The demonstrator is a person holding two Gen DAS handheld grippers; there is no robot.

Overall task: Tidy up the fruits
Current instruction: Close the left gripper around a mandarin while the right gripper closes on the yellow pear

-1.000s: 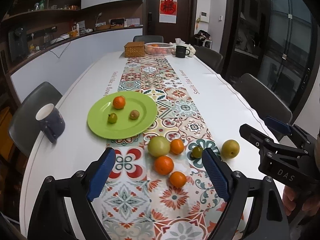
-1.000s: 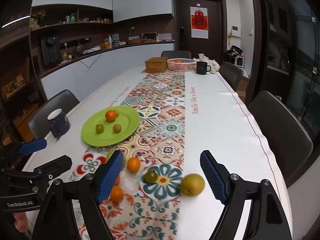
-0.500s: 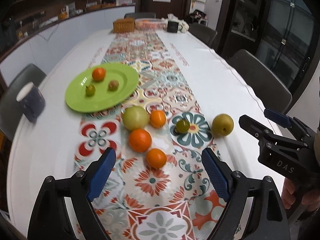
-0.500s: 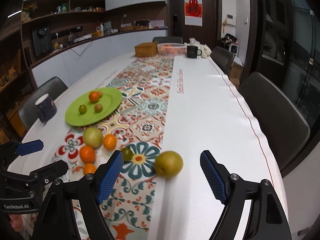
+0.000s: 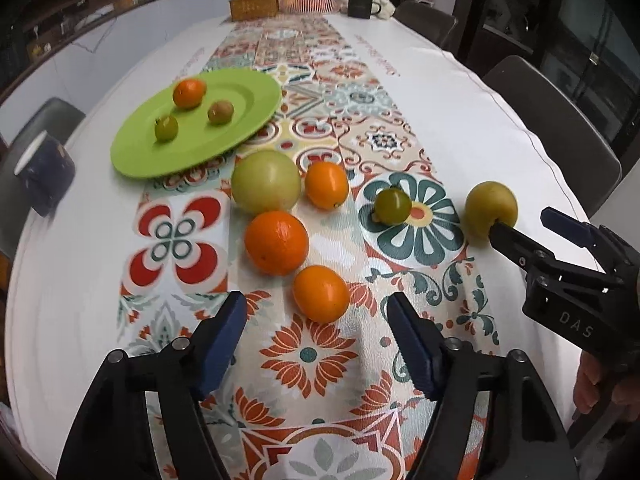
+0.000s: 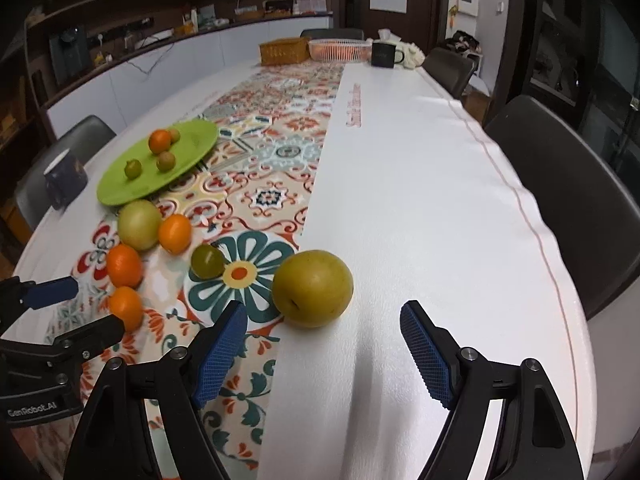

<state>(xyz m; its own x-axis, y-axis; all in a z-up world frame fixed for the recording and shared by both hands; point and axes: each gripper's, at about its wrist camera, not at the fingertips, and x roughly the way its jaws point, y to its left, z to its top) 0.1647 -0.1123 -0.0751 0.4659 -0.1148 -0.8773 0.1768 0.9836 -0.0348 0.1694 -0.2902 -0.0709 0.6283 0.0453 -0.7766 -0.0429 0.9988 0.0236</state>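
Observation:
A green plate (image 5: 136, 160) holds an orange (image 5: 189, 93), a small green fruit (image 5: 166, 128) and a brownish fruit (image 5: 220, 112). Loose on the patterned runner lie a pale green apple (image 5: 266, 186), two oranges (image 5: 327, 185) (image 5: 277, 242), a small orange (image 5: 321, 293) and a dark green fruit (image 5: 393, 205). My left gripper (image 5: 316, 302) hovers just short of the small orange, its jaws closing with nothing pressed between them. A yellow-green pear (image 6: 313, 288) lies just ahead of my right gripper (image 6: 324, 312), which stands open.
A dark mug (image 5: 44, 176) stands left of the plate near the table's edge. Dark chairs (image 6: 560, 184) line the right side. At the far end sit a wicker box (image 6: 284, 51), a white basket (image 6: 340, 49) and a black mug (image 6: 382, 54).
Both grippers have come down and tipped toward the table, so the loose fruits sit closer and larger. The left jaws have narrowed. The right jaws keep the same width.

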